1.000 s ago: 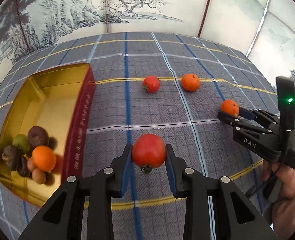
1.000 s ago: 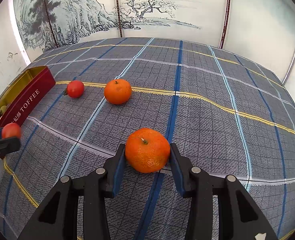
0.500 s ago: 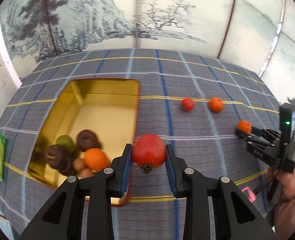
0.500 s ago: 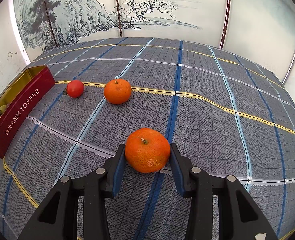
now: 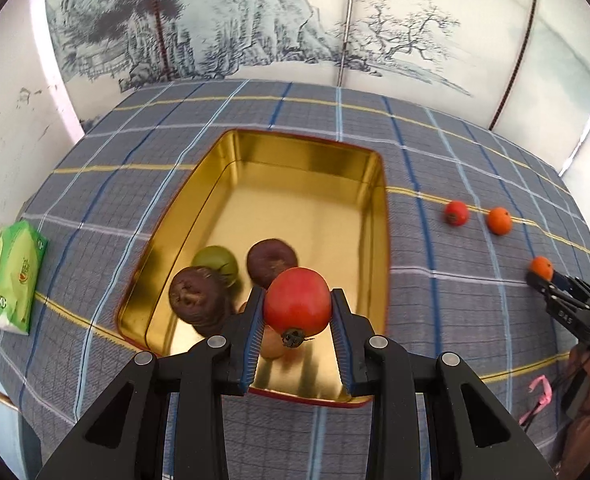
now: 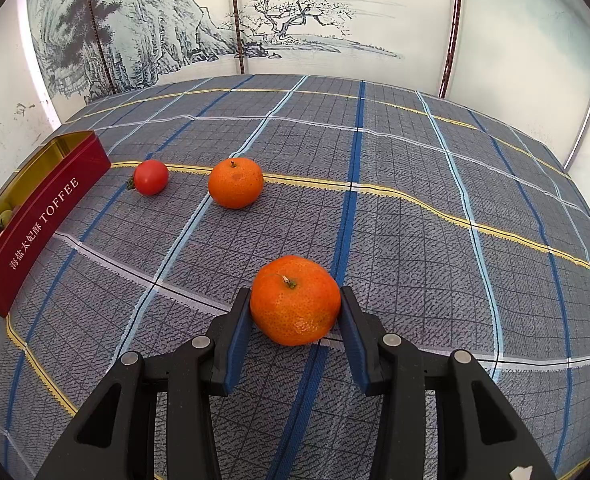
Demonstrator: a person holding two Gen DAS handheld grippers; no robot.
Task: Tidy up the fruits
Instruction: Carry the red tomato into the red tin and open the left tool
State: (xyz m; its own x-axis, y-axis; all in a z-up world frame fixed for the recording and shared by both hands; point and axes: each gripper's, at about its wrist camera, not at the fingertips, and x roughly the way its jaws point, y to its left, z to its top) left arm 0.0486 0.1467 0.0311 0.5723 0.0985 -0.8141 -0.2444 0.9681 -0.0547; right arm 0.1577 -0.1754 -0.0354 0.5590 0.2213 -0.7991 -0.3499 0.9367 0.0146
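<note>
The left gripper [image 5: 297,326] is clamping a red tomato [image 5: 297,306] between its blue pads, above the near end of the open gold-lined tin [image 5: 379,184]. The tomato's dried stem end is pointing down and toward the camera, and its wider axis is running across from pad to pad. Inside the tin, at its near left, two dark brown fruits [image 5: 195,300], a green fruit [image 5: 217,262] and a pale one behind the left finger are lying bunched together. The tin's long axis is running from near to far on the plaid tablecloth [image 5: 435,312], and a green packet [image 5: 13,276] is lying far left of it.

The right gripper [image 6: 295,322] is gripping a tangerine [image 6: 295,300], which is sitting on the cloth with its stem facing up and slightly left. Farther off to the left, a second tangerine [image 6: 235,183] and a small tomato [image 6: 150,177] are lying near each other, just right of the tin's red side.
</note>
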